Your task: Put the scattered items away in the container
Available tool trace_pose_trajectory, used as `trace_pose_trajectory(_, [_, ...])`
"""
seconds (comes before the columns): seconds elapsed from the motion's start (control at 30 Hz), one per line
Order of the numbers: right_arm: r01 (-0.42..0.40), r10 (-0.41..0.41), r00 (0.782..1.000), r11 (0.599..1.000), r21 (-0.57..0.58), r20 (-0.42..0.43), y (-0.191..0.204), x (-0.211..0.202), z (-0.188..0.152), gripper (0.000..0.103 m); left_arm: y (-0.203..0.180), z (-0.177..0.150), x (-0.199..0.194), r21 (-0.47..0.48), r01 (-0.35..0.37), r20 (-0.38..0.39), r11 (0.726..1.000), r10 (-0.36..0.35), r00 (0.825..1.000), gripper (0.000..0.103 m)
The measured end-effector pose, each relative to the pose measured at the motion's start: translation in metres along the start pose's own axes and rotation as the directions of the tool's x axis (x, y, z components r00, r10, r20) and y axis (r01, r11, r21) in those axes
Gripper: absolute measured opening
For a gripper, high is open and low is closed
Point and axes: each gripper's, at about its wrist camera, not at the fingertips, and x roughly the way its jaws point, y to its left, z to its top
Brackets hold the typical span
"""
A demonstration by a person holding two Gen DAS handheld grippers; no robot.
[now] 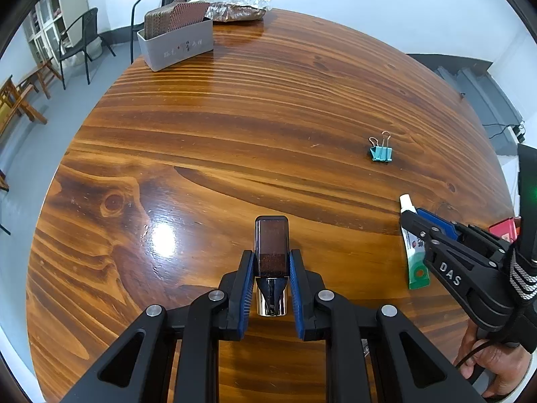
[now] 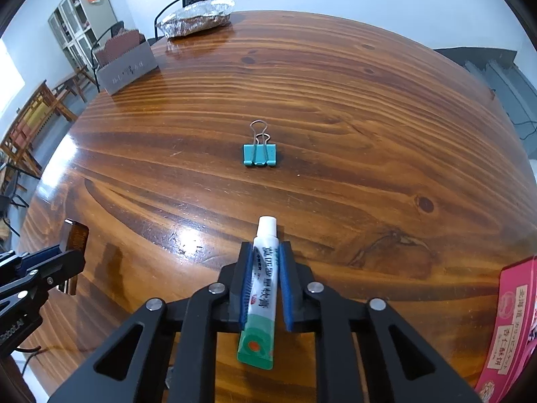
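My left gripper (image 1: 271,262) is shut on a dark brown lighter (image 1: 271,245) with a chrome base, held just above the wooden table (image 1: 268,117). My right gripper (image 2: 265,262) is shut on a white and green ointment tube (image 2: 263,288), also low over the table. The tube (image 1: 414,255) and right gripper (image 1: 407,216) show at the right of the left wrist view. The lighter (image 2: 75,238) shows at the left of the right wrist view. A teal binder clip (image 2: 259,154) lies ahead on the table (image 1: 381,152). The grey container (image 1: 176,45) stands at the far left edge (image 2: 127,70).
Brown mesh mats stick out of the grey container. A foil-wrapped bundle (image 1: 235,6) lies behind it at the far edge. A pink box (image 2: 510,329) sits at the near right. Chairs (image 1: 79,47) and wooden benches stand on the floor to the left.
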Motion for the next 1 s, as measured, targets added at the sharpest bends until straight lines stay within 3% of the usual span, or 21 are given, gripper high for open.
trace_pose_trajectory(0.27, [-0.056,0.053,0.997,0.997,0.059,0.047,-0.015,-0.03,-0.013,0.011,-0.013,-0.002,-0.012,0.017,0.007,0.02,1.0,-0.008,1.0,0.021])
trace_pose_trajectory(0.77, [-0.076,0.053,0.984,0.989,0.129,0.172,-0.059,-0.108,-0.04,0.005,-0.074,-0.017,-0.042,0.092,0.04,0.064,0.995,-0.046,0.997,0.021])
trace_pose_trajectory(0.9, [-0.083,0.057,0.986,0.984,0.159,0.158,-0.075,-0.113,-0.05,0.005,-0.091,-0.024,-0.05,0.11,0.046,0.072,0.993,-0.054,0.996,0.021])
trace_pose_trajectory(1.0, [-0.132,0.11,0.988,0.967,0.216,0.111,-0.089,-0.105,-0.056,0.007,-0.099,-0.028,-0.056,0.116,0.044,0.081,0.992,-0.054,0.995,0.021])
